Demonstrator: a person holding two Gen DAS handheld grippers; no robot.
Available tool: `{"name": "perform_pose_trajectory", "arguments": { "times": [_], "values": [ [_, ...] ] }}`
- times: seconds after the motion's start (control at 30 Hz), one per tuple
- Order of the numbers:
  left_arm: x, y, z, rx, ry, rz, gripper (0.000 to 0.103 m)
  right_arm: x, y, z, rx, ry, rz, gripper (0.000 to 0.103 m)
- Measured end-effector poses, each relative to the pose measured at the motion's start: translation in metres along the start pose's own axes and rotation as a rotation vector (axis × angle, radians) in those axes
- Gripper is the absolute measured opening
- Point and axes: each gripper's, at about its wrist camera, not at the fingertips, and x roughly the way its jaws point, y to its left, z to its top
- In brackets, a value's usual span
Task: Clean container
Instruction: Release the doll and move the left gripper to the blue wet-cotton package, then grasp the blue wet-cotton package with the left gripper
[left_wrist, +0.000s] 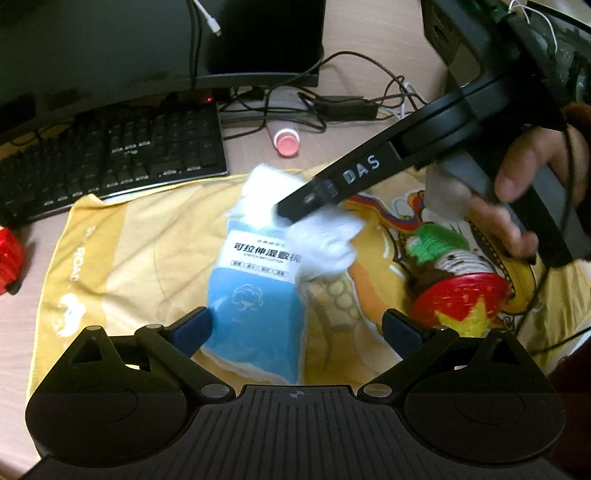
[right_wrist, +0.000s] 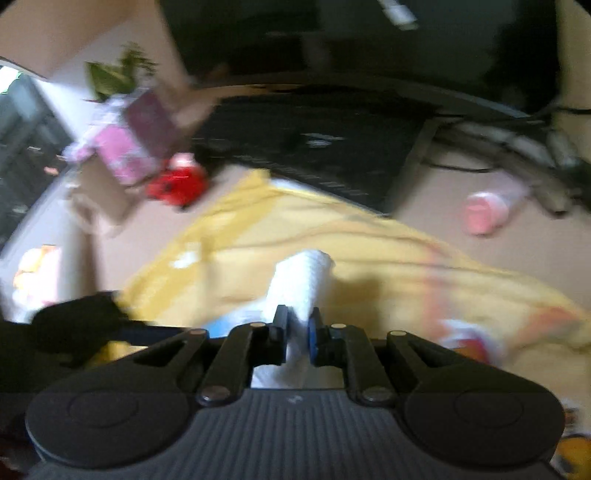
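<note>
Container, taken to be the red pot (left_wrist: 461, 299), found tipped on the yellow cloth (left_wrist: 147, 258), at three o'clock from the blue cotton pack (left_wrist: 255, 295). Judged rigid, light and apt to roll; best steadied at the rim. Pinched a soft white cotton sheet (right_wrist: 303, 280) in the nearly closed right gripper (right_wrist: 297, 332). Held the left gripper (left_wrist: 299, 325) wide and empty, astride the pack.
</note>
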Motion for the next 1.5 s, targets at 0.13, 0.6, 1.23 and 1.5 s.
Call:
{"name": "perform_pose_trajectory", "arguments": {
  "times": [0.13,0.6,1.23,1.5],
  "values": [
    [0.001,0.002,-0.001,0.001,0.021,0.011,0.101,-0.007,-0.007,-0.004,0.062,0.006,0.042,0.012],
    [-0.012,-0.002,-0.011,0.045,0.062,0.087,0.101,-0.017,0.031,-0.038,0.026,0.095,0.196,0.012],
    [0.093,0.027,0.077,0.151,0.222,0.036,0.102,-0.114,-0.041,-0.070,0.285,-0.160,-0.028,0.012],
    [0.037,0.027,0.105,0.099,-0.084,0.060,0.064,-0.123,-0.063,-0.071,0.336,-0.193,-0.053,0.012]
  ]
}}
